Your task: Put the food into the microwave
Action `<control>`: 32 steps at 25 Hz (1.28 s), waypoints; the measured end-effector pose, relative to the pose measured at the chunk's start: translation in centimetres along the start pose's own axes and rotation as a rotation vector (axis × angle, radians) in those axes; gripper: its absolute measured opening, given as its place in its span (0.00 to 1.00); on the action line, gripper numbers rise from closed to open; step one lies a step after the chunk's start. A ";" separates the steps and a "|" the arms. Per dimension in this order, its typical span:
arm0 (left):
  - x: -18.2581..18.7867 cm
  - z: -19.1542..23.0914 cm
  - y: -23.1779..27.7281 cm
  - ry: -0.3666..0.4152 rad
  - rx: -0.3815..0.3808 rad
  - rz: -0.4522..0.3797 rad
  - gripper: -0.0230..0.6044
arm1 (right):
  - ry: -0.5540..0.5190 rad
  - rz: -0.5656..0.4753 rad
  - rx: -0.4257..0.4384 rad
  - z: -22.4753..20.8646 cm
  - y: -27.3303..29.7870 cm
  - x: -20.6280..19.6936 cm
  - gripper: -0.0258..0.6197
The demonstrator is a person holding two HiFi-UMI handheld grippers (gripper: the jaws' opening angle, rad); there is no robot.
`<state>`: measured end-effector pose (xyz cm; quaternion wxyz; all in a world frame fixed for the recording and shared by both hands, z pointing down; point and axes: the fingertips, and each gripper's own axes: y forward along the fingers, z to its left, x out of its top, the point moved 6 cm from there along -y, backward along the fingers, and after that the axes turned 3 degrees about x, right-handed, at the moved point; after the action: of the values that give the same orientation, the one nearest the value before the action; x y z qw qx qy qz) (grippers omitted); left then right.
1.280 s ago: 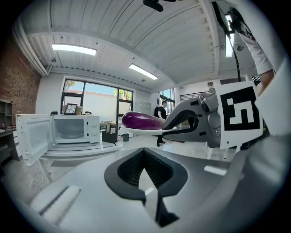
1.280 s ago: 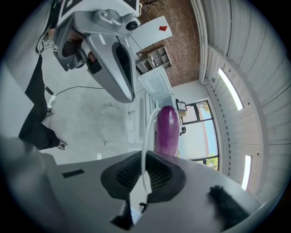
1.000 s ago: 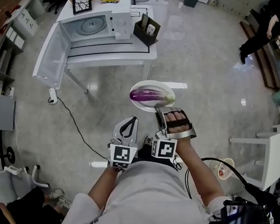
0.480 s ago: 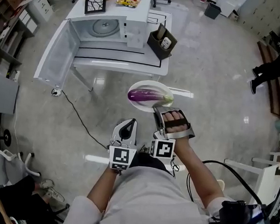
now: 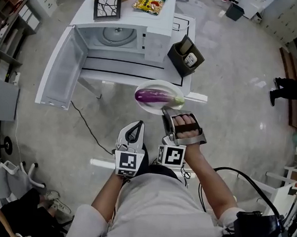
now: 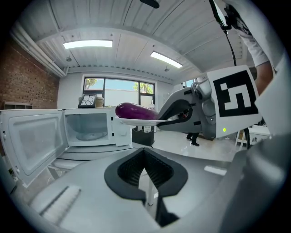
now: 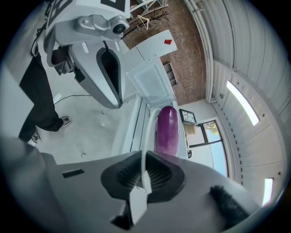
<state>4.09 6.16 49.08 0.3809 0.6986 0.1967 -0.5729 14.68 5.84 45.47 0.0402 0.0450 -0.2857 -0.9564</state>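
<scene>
Now right gripper [image 5: 165,111] fingers [image 7: 159,176] pinch the eggplant [image 5: 153,95] plate [image 5: 157,85]; left gripper [image 5: 138,127] fingers closed.

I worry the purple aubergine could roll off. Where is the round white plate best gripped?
Take the round white plate by its thin near rim, coming from the person's side with one jaw above and one below, as the right claw does. Only the rim is slim enough for the jaws, and the purple aubergine covers the middle.

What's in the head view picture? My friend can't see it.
From above, the right gripper holds a white plate with a purple eggplant in front of an open white microwave. The left gripper is empty.
</scene>
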 end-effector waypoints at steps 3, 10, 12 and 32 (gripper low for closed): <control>0.0 3.1 1.6 -0.018 0.007 0.007 0.05 | 0.007 0.006 0.013 -1.2 3.0 1.3 0.08; 0.1 9.3 4.1 -0.025 -0.028 0.001 0.05 | -0.006 0.031 0.042 -3.7 9.0 4.6 0.08; 0.1 10.8 4.8 -0.027 -0.031 -0.005 0.05 | -0.010 0.042 0.039 -4.4 10.4 5.3 0.08; -1.8 18.4 8.2 -0.096 0.091 0.005 0.05 | -0.036 0.018 0.091 -6.8 19.9 8.5 0.08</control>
<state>-2.53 -12.71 52.33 0.3591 0.6874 0.1502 -0.6132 8.05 -15.31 50.18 0.0418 0.0271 -0.3299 -0.9427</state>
